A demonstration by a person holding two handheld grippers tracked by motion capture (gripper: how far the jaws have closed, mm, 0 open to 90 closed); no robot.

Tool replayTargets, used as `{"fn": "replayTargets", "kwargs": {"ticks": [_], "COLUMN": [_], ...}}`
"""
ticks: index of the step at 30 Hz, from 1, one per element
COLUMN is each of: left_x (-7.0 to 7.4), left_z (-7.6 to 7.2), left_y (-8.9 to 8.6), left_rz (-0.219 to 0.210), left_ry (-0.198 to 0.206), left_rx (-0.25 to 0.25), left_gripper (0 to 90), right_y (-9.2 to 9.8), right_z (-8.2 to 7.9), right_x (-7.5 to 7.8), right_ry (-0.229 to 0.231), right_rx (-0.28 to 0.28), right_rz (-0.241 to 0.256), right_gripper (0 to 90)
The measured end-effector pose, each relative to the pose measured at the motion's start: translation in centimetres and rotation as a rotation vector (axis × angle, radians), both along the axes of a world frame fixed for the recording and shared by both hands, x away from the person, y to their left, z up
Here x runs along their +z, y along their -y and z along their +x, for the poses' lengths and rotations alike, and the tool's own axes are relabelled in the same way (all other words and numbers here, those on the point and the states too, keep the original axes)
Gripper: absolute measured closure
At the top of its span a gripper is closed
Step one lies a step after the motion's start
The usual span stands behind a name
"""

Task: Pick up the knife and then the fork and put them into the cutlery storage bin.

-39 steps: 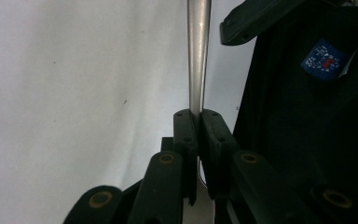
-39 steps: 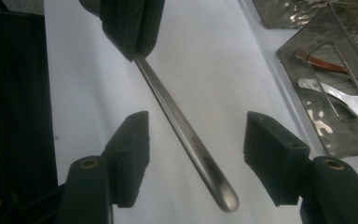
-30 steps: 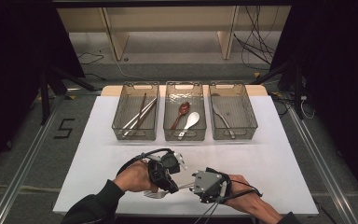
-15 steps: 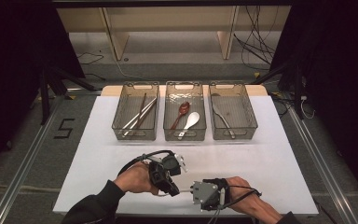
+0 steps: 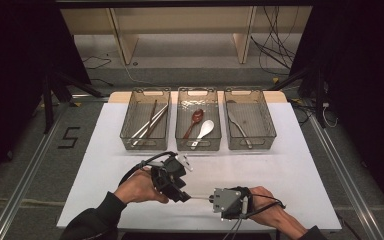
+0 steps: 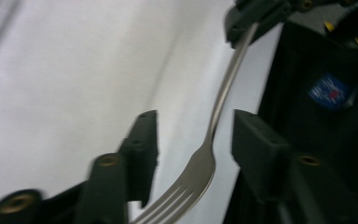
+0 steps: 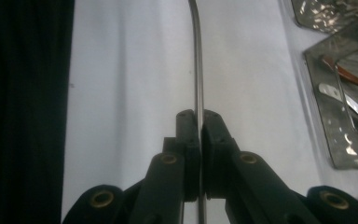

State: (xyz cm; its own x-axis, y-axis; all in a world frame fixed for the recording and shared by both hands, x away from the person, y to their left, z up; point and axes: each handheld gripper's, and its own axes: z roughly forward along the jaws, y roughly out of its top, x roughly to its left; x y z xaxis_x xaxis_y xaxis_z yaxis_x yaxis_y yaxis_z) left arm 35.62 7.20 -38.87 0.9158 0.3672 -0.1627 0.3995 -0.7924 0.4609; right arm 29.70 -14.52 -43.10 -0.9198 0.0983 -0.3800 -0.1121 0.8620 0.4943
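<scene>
Beyond tongs, three bins (image 5: 198, 146); right tongs (image 7: 198, 122) clamp fork (image 6: 200, 163) handle, left tongs (image 6: 193, 140) wide around it.

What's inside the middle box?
The middle box holds a brown spoon and a white spoon, lying side by side. The see-through walls blur the rest, so anything small underneath them cannot be made out.
</scene>
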Motion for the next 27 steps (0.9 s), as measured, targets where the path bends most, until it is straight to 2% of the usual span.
{"fn": "replayTargets", "kwargs": {"ticks": [2, 6, 8, 10, 16, 22, 23, 27], "left_x": [0.3, 1.0, 1.2, 1.3, 1.2, 0.9, 0.8, 0.6], "left_z": [0.1, 0.3, 0.3, 0.3, 0.3, 0.2, 0.1, 0.0], "left_y": [-0.5, -1.4, -1.8, -2.3, -4.0, -5.6, -5.8, -6.9], "left_rz": [-0.036, -0.075, -0.114, -0.134, -0.221, -0.263, -0.274, -0.297], "left_ry": [0.027, 0.091, 0.104, 0.126, 0.191, 0.209, 0.215, 0.240], "left_rx": [0.037, 0.105, 0.134, 0.157, 0.259, 0.312, 0.320, 0.352], "left_gripper": [42.6, 34.8, 32.3, 30.2, 23.6, 17.7, 17.5, 16.4], "right_y": [0.3, 1.0, 1.3, 1.7, 3.1, 4.8, 5.1, 6.0], "right_z": [0.3, 0.8, 1.1, 1.5, 2.7, 4.1, 4.4, 5.0], "right_x": [0.0, 0.2, 0.2, 0.3, 0.4, 0.6, 0.7, 1.0], "right_ry": [-0.004, -0.003, -0.008, -0.008, 0.016, 0.016, 0.013, 0.016], "right_rx": [-0.018, -0.049, -0.069, -0.085, -0.153, -0.271, -0.276, -0.322], "right_rz": [0.001, 0.006, 0.001, -0.003, 0.007, 0.042, 0.036, 0.072], "right_gripper": [87.6, 87.6, 87.6, 87.6, 87.5, 87.5, 87.5, 87.5]}}
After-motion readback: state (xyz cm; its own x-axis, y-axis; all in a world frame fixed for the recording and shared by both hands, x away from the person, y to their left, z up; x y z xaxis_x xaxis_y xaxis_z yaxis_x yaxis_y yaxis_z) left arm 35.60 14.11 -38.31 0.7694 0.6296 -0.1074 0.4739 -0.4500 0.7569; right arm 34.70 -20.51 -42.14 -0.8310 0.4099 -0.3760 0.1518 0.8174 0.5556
